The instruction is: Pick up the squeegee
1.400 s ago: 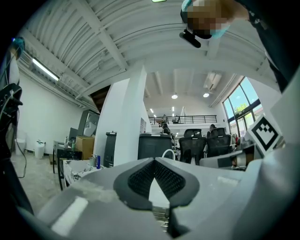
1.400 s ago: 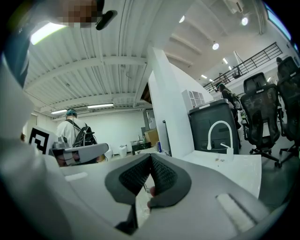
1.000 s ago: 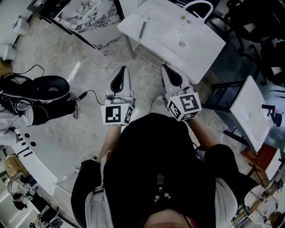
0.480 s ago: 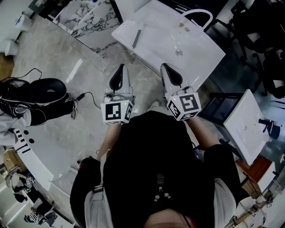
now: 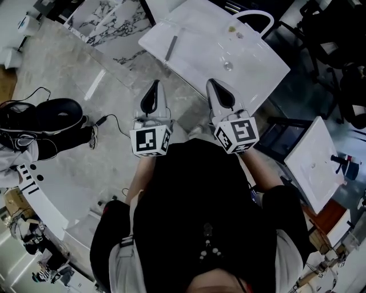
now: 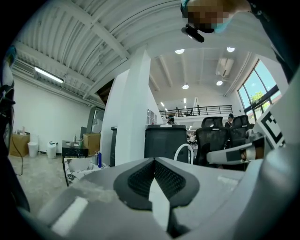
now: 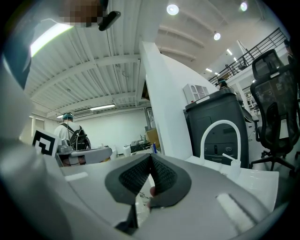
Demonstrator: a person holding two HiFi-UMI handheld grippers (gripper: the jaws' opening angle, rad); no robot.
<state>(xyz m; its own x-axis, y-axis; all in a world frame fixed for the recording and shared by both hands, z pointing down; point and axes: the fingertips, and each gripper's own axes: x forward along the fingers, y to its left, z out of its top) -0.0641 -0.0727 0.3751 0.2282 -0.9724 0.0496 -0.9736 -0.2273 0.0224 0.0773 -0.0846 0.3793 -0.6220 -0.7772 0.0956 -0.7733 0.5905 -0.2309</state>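
Observation:
The squeegee (image 5: 171, 48) is a slim grey bar lying near the left end of the white sink top (image 5: 200, 51), seen only in the head view. My left gripper (image 5: 154, 84) is held level over the floor, just short of the sink's near edge and below the squeegee. Its jaws are shut with nothing between them, as the left gripper view (image 6: 153, 162) also shows. My right gripper (image 5: 211, 83) points at the sink's near edge, further right. Its pads (image 7: 151, 158) meet at the tip and hold nothing.
A curved white tap (image 5: 252, 16) stands at the sink's far side. A second white sink (image 5: 311, 166) sits lower right. A black bag (image 5: 54, 117) with a cable lies on the marble floor at left. Dark chairs (image 5: 343, 51) stand at right.
Both grippers have moved forward toward the white sink, and its near edge now lies close to their tips. Both stay shut and empty.

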